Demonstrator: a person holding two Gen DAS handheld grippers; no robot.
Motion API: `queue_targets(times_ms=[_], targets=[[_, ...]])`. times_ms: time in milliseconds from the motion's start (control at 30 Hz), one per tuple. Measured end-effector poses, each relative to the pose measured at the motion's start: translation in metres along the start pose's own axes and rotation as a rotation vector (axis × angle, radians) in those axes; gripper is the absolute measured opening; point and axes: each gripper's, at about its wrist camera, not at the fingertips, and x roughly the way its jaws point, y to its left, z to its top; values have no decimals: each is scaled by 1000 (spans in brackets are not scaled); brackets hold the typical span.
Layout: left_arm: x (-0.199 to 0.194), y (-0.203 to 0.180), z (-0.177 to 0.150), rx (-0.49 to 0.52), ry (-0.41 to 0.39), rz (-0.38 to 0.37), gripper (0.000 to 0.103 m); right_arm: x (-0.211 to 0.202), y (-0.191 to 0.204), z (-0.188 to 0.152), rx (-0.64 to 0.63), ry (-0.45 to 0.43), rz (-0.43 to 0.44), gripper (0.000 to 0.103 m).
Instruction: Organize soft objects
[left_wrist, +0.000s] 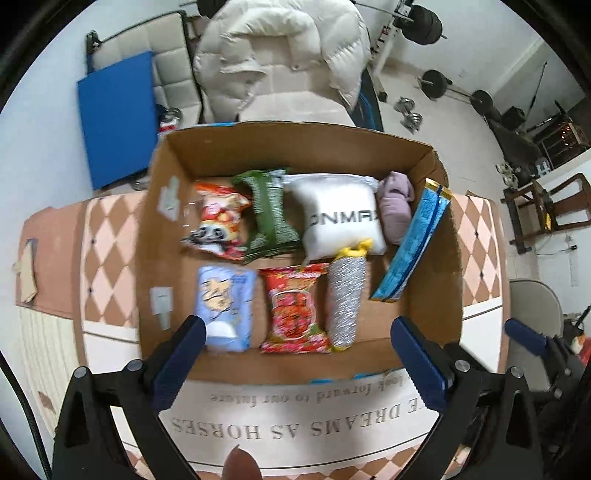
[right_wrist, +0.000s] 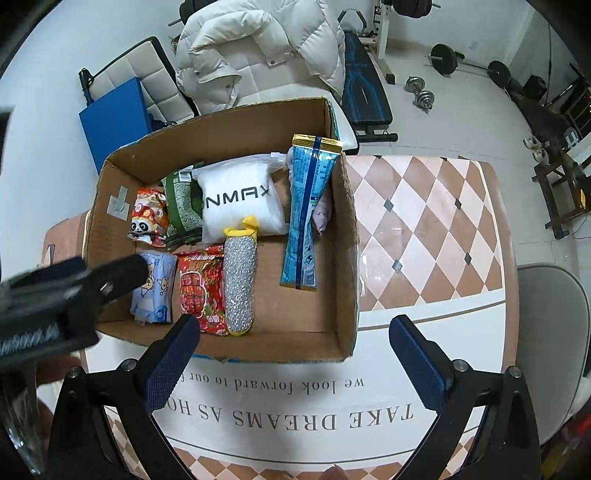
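An open cardboard box (left_wrist: 436, 310) (right_wrist: 303, 328) sits on the table and holds several soft items. Back row: panda snack bag (left_wrist: 218, 225) (right_wrist: 149, 218), green packet (left_wrist: 271, 214) (right_wrist: 183, 210), white pouch (left_wrist: 340, 218) (right_wrist: 240, 195), lilac cloth (left_wrist: 397, 206). Front row: light blue tissue pack (left_wrist: 227, 306) (right_wrist: 155, 288), red snack bag (left_wrist: 295, 310) (right_wrist: 201, 291), silver sponge (left_wrist: 347, 299) (right_wrist: 240, 284). A blue packet (left_wrist: 413, 243) (right_wrist: 308, 210) leans on the right wall. My left gripper (left_wrist: 299, 354) is open and empty above the box's near edge. My right gripper (right_wrist: 295, 354) is open and empty in front of the box.
The table (right_wrist: 424, 229) has a diamond-pattern cloth with printed text. The left gripper's body (right_wrist: 55, 291) shows blurred at the left of the right wrist view. A chair with a white jacket (left_wrist: 280, 55), a blue board (left_wrist: 114, 118) and gym weights (right_wrist: 421, 92) lie beyond.
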Motion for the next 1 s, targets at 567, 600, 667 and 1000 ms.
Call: queue_targets(times_ms=[567, 600, 667, 1000], targets=[[-122, -13, -89, 5, -269, 113, 102, -112, 12, -66, -86, -196, -63, 103], [-133, -15, -97, 2, -285, 114, 102, -121, 13, -72, -90, -210, -66, 103], [-147, -16, -107, -4, -308, 117, 102, -143, 14, -85, -101, -241, -71, 103], [-221, -33, -168, 18, -405, 154, 102, -233, 16, -149, -137, -363, -65, 103]])
